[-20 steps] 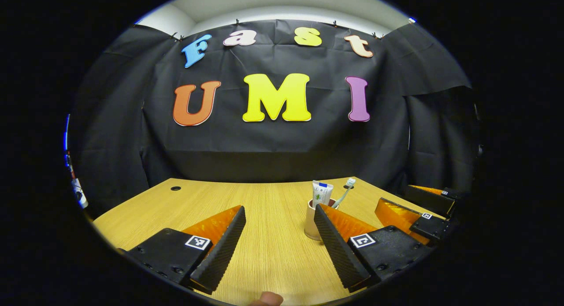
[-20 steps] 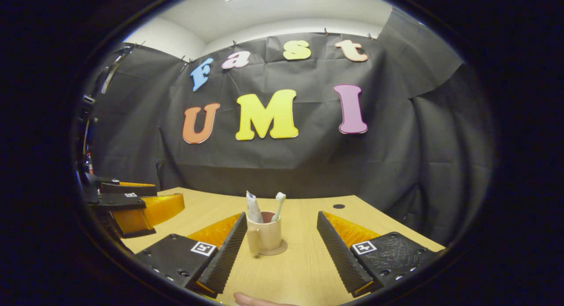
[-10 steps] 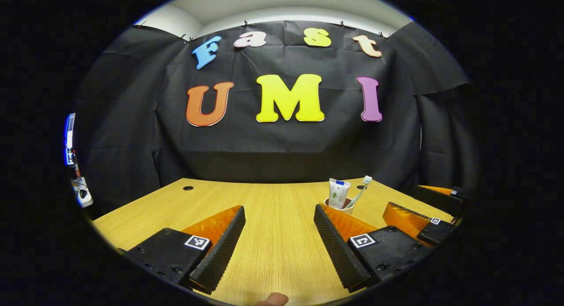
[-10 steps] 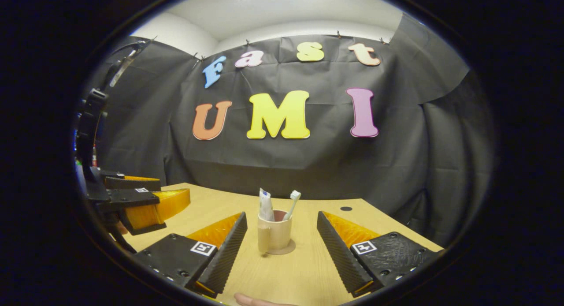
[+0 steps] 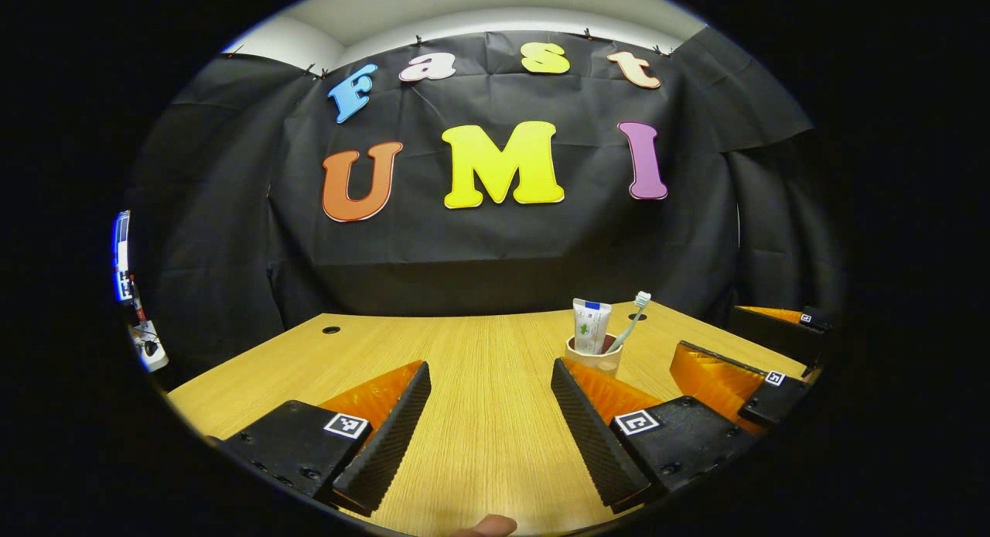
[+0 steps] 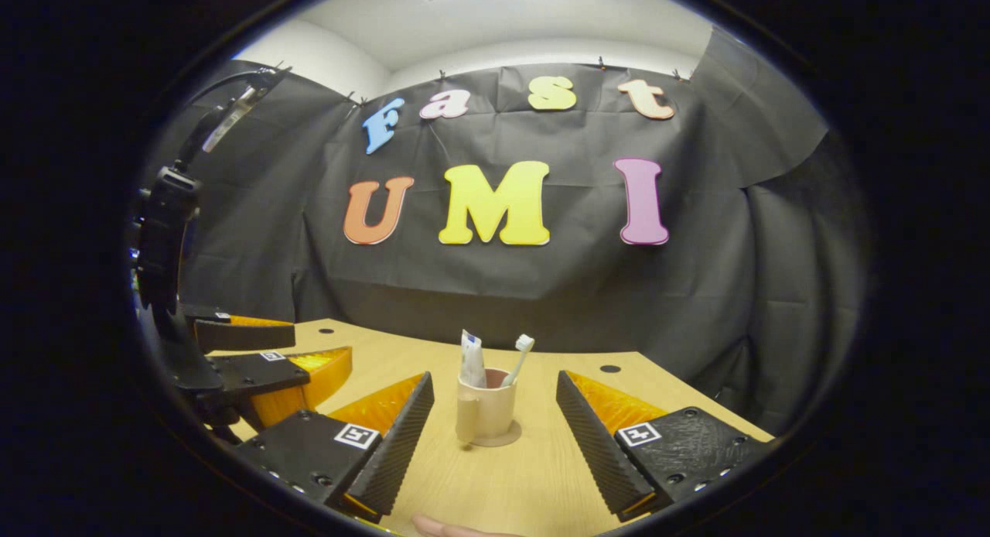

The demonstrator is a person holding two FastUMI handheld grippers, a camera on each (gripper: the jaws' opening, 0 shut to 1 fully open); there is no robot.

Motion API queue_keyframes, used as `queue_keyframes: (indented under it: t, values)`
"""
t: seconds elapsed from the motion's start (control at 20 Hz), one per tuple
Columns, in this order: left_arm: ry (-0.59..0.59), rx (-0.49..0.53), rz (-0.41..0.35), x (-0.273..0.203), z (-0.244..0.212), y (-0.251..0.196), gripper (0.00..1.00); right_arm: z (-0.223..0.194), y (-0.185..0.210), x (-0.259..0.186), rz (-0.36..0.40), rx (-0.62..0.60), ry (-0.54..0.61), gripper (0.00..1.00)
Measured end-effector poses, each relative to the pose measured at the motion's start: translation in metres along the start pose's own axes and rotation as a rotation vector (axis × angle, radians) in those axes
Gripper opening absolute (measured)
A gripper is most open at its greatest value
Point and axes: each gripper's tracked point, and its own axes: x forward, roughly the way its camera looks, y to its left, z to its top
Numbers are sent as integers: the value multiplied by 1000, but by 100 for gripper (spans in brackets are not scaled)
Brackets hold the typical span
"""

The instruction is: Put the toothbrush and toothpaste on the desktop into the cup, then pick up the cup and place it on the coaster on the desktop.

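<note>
A beige cup (image 6: 485,413) stands upright on a round coaster (image 6: 506,435) on the wooden desk. A white toothpaste tube (image 6: 472,359) and a toothbrush (image 6: 517,357) stick up out of it. My right gripper (image 6: 495,436) is open, its fingers on either side of the cup and a little short of it, touching nothing. In the left gripper view the cup (image 5: 594,359) with the toothpaste tube (image 5: 590,326) and toothbrush (image 5: 636,316) peeks out behind my open left gripper (image 5: 489,425), which holds nothing. The right gripper (image 5: 754,367) shows beyond, at the right.
The wooden desk (image 5: 479,351) has small cable holes (image 5: 331,330) near its far corners (image 6: 609,368). The left gripper (image 6: 263,359) reaches in from the left in the right gripper view. A fingertip (image 5: 487,525) shows at the bottom edge. The black cloth wall stands behind the desk.
The left gripper has drawn back from the cup, which now looks smaller and farther off. The right gripper has shifted slightly; the cup stays on the coaster.
</note>
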Motion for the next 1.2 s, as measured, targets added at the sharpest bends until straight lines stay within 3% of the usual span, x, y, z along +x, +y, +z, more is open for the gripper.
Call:
queue_keyframes:
  t: [0.8, 0.85, 0.9, 1.2]
  values:
    - [30, -19, -24, 1, -11, -7, 99, -1, -1, -1, 3, 9, -3, 94]
    - [29, -18, -24, 1, -10, -7, 95, -1, 0, -1, 5, 8, -3, 94]
    - [28, -17, -24, 1, -10, -6, 99, 0, 0, -1, 5, 7, -2, 94]
    - [30, -16, -26, 1, -11, -8, 99, -2, 4, -1, 11, 4, 4, 94]
